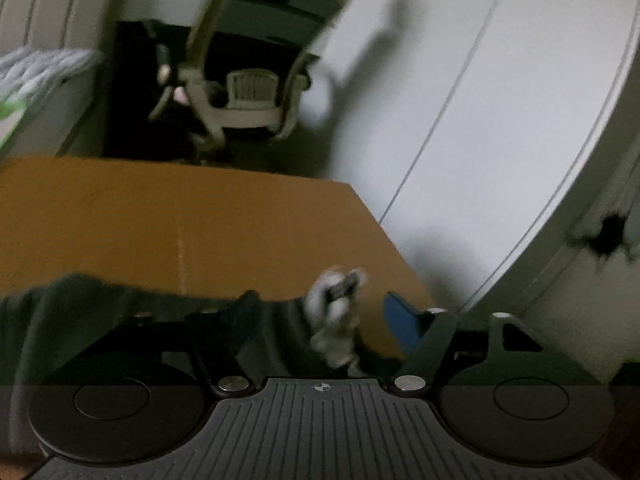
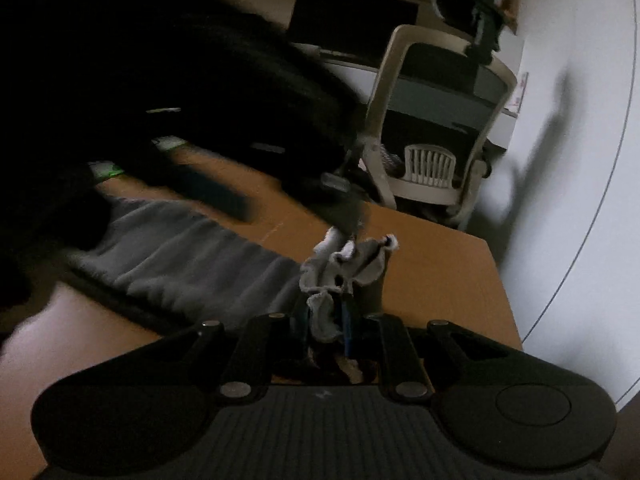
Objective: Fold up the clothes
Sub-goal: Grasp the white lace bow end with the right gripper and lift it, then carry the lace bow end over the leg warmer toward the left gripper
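Note:
A grey garment (image 2: 188,256) lies stretched over the brown table (image 2: 440,272). My right gripper (image 2: 328,320) is shut on a bunched end of the garment, which sticks up between the fingers. My left gripper (image 1: 320,320) stands wide open. Its blue right pad (image 1: 400,320) shows, and the dark cloth (image 1: 120,320) drapes over its left finger. The bunched pale end (image 1: 336,312), pinched by the other gripper, sits between my left fingers. In the right wrist view a dark blurred shape (image 2: 160,100) fills the upper left, seemingly the left gripper and its arm.
An office chair (image 2: 436,120) stands beyond the table's far edge, with a desk and a dark monitor (image 2: 352,20) behind it. A white wall (image 1: 500,80) runs along the right. A sofa (image 1: 52,12) and a light cloth (image 1: 40,68) show at far left.

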Motion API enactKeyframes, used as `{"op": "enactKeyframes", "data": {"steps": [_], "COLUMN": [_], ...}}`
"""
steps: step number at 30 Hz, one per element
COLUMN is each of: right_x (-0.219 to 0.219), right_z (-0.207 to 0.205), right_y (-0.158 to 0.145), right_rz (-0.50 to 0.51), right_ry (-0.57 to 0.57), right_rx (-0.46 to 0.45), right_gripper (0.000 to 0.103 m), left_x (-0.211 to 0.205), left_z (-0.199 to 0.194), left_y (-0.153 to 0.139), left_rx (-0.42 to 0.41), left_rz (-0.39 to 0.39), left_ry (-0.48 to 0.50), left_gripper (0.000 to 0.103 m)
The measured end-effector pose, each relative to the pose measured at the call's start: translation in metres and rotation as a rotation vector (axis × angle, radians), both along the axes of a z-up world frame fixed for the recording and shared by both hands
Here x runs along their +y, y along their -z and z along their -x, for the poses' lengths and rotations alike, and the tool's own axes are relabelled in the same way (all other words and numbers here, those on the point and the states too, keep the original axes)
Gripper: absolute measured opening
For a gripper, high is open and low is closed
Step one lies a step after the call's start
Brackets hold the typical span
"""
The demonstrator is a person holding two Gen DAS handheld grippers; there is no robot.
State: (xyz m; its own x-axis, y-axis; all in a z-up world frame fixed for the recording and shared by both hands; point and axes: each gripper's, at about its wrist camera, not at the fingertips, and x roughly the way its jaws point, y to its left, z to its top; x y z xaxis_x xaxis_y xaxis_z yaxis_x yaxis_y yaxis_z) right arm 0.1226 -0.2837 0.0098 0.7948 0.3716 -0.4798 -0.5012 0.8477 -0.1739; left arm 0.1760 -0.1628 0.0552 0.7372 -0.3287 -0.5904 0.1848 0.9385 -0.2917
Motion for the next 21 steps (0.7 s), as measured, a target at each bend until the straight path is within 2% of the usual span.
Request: {"op": "enactKeyframes", "data": {"steps": [3, 5, 9, 13, 15, 18, 21], "right_x": [-0.002, -0.013, -0.048, -0.072, -0.08, -0.085, -0.078], "right_z": [0.002, 0.002, 0.001, -0.01, -0.02, -0.036, -0.046], "right_y": [-0.001, -0.005, -0.014, -0.015, -0.011, -0.002, 0.009], "right_rz": [-0.023, -0.056, -0.17, -0.308, -0.381, -0.481, -0.519], "right_ry": [-0.025, -0.037, -0.043, 0.019, 0.058, 0.094, 0.081], "right_rx": [0.004, 0.015, 0.082, 0.182, 0.236, 0.323, 0.384], "right_gripper": [0.017, 0.017, 0.025, 0.028, 0.029, 0.036, 0.045], "left_x": [-0.017, -0.016, 0.003, 0.023, 0.032, 0.04, 0.043], "left_z": [-0.016, -0.023, -0.025, -0.024, -0.024, -0.024, -0.025], "left_y": [0.01, 0.021, 0.036, 0.043, 0.046, 0.046, 0.046], "left_rx": [0.019, 0.043, 0.079, 0.093, 0.093, 0.095, 0.095], "left_rz": [-0.119, -0.154, -0.126, -0.096, -0.062, -0.029, 0.001], "left_ry": [-0.01, -0.036, -0.064, -0.084, -0.089, -0.095, -0.098], "left_gripper": [0.07, 0.071, 0.073, 0.074, 0.075, 0.075, 0.076]}}
